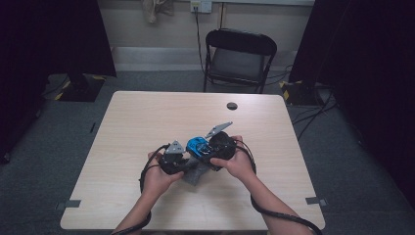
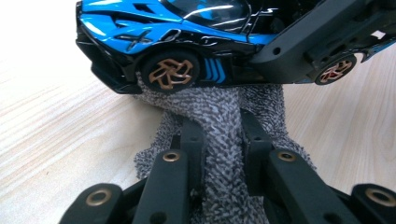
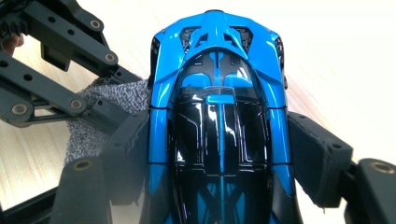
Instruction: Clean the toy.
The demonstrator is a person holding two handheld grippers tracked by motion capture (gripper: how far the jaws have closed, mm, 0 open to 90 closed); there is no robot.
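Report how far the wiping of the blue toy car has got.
Done: both things are picked up. The right gripper clamps the blue toy car by its sides; the left gripper pinches the grey cloth. In hand: the cloth presses by the front wheel. Left: how much is wiped cannot be told.

Overall light: the high view is staying dim at both sides, where dark curtains are swallowing detail.
Counter: the pale wood-grain counter (image 1: 147, 122) is catching even overhead light and is washing out to near white at the top of both gripper views.
Glare: bright streaks are gleaming on the glossy blue and black toy car (image 3: 219, 116).
Shadows: soft ones are gathering under the speckled grey cloth (image 2: 219, 121).
Focus: the nearest black tongs are blurring at the lower edges.
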